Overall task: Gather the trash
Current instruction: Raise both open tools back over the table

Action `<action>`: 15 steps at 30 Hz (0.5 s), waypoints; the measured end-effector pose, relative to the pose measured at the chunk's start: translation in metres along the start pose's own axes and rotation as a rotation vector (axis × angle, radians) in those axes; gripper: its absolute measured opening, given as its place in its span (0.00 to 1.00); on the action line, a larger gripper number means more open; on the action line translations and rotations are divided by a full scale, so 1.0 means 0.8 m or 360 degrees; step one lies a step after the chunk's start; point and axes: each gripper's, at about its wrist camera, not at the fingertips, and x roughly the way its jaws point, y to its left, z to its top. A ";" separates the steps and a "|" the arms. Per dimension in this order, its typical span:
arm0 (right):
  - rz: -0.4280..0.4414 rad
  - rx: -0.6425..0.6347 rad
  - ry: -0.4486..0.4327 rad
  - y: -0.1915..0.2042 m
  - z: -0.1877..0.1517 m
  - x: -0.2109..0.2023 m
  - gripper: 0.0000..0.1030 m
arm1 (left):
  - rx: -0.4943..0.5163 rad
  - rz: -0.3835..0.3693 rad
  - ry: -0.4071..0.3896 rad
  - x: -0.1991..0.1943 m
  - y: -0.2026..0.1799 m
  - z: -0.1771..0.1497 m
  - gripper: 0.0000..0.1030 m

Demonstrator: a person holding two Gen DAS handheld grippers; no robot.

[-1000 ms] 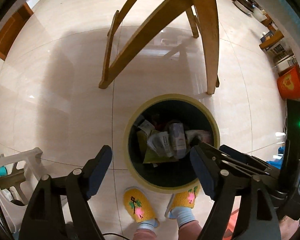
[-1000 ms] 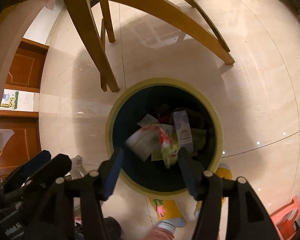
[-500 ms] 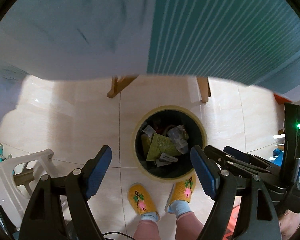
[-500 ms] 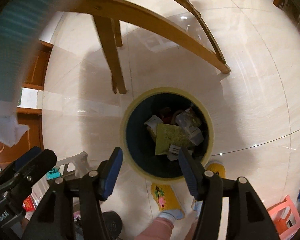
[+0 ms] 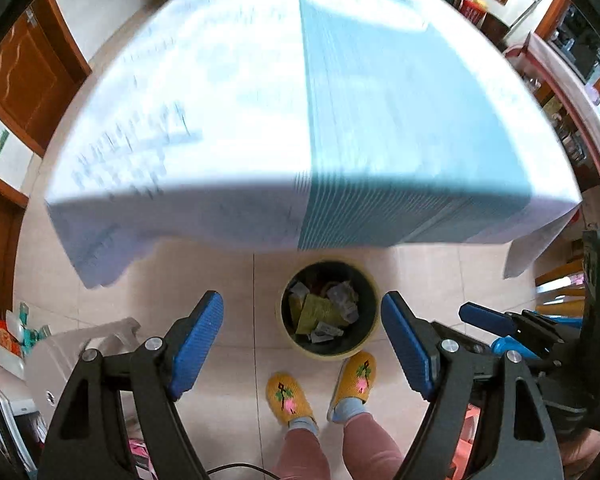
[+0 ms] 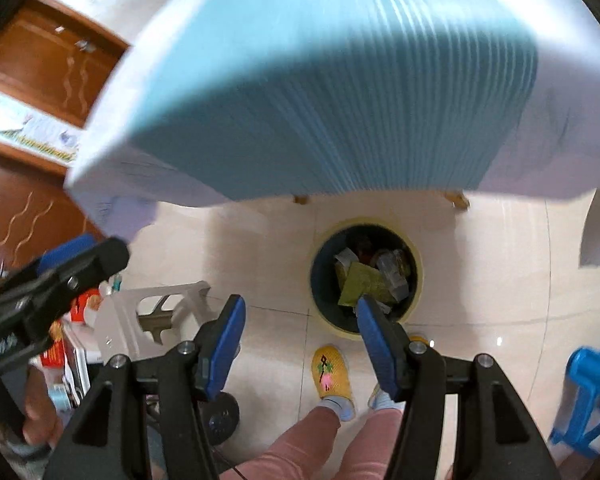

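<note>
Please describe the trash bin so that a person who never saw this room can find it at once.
Find the table with the white and blue cloth. On the pale tiled floor just before its near edge stands the trash bin, in front of the person's yellow slippers. It is the only round container: yellowish rim, dark inside, holding crumpled wrappers.

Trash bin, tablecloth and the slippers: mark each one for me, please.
Trash bin (image 5: 370, 350): left wrist view, on its yellow rim at the lower right.
Tablecloth (image 5: 400, 120): left wrist view, on the blue striped half of the top.
Slippers (image 5: 288, 398): left wrist view, on the toe of the yellow one with the flower.
</note>
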 end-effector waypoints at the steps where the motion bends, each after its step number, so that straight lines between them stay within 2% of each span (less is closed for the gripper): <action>1: 0.0010 -0.0037 -0.0018 0.008 0.004 -0.016 0.57 | 0.0003 0.0003 -0.0022 -0.013 -0.003 0.005 0.77; 10: 0.0068 -0.0280 -0.0261 0.063 0.056 -0.132 0.57 | 0.0050 0.0057 -0.0305 -0.121 -0.037 0.068 0.79; 15: 0.0075 -0.0403 -0.0425 0.077 0.089 -0.187 0.57 | 0.0089 0.0139 -0.0473 -0.178 -0.054 0.105 0.80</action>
